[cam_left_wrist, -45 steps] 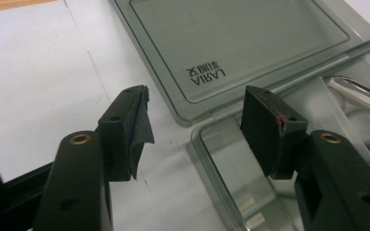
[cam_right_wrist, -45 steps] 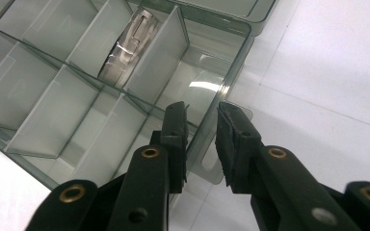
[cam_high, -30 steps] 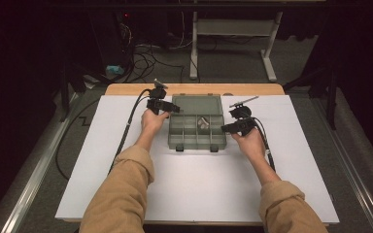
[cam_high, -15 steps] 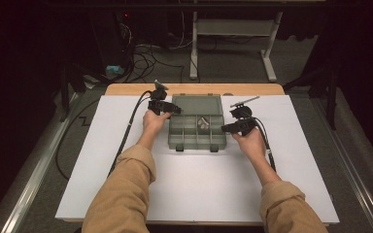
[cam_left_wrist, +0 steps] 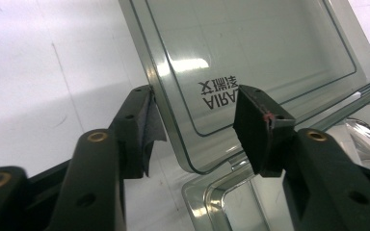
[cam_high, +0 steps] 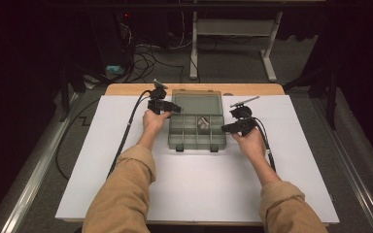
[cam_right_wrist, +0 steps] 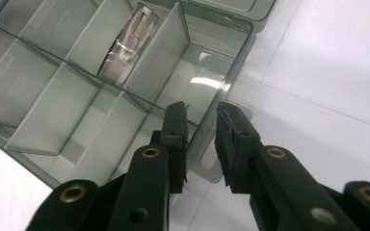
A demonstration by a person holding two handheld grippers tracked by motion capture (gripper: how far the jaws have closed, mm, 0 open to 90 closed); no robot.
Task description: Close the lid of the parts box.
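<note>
A clear grey compartment box (cam_high: 196, 138) lies on the white table with its lid (cam_high: 196, 103) swung back. One far compartment holds a shiny metal part (cam_high: 203, 122) (cam_right_wrist: 125, 43). My left gripper (cam_high: 177, 108) (cam_left_wrist: 195, 125) stands open at the lid's near left corner, and the lid (cam_left_wrist: 250, 43) edge passes between its jaws without touching the pads. My right gripper (cam_high: 223, 129) (cam_right_wrist: 202, 120) sits at the box's right side, one jaw inside and one outside, closed narrowly on the side wall (cam_right_wrist: 231, 67).
The white table top (cam_high: 194, 189) stretches wide towards me in front of the box. A wooden strip (cam_high: 126, 89) edges the far side. Cables (cam_high: 126, 136) trail from both grippers, and a desk frame (cam_high: 233, 43) stands on the floor beyond.
Hardly anything differs. The left gripper has edged slightly in towards the lid corner. The right hand stays at the box's side.
</note>
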